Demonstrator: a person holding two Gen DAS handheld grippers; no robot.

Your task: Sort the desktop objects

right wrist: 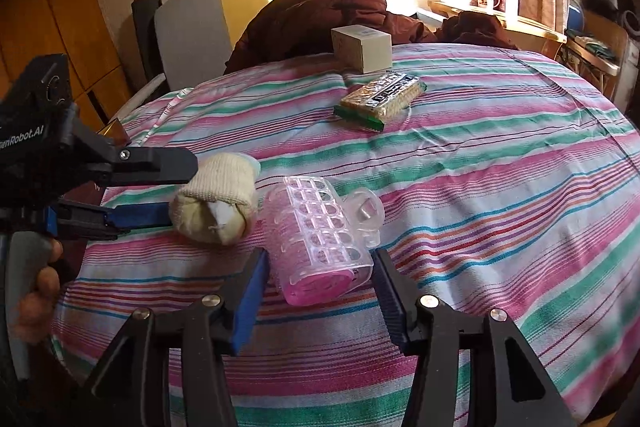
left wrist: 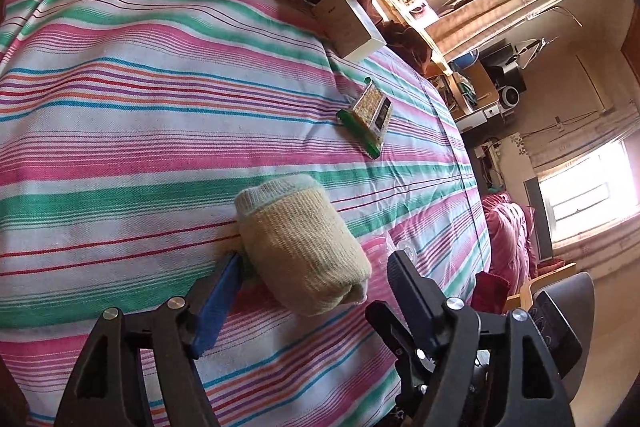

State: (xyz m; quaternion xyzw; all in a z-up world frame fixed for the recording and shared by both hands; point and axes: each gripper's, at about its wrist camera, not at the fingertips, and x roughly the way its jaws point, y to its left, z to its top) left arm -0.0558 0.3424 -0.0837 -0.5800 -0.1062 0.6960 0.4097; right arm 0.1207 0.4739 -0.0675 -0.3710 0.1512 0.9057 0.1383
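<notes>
1. White box [right wrist: 362, 49]: it stands upright at the far edge of the striped cloth [right wrist: 500, 163], beyond the cracker packet. Stiff and probably light; take it across two flat opposite sides.
2. Cracker packet [right wrist: 380, 99]: it lies flat, just in front of the white box. The film looks slippery and the contents brittle; pinch its long edges gently.
3. Pink plastic holder [right wrist: 320, 239]: well nearer you than the white box, it lies between the fingers of your right gripper [right wrist: 320, 291], which stands spread and clasps nothing. Rigid, perforated, likely light; close across its curved sides.
4. Rolled sock [left wrist: 300, 247]: just beside the holder. Your left gripper [left wrist: 316, 263] brackets it, jaws apart. Soft and squashy; grip mid-roll.
</notes>
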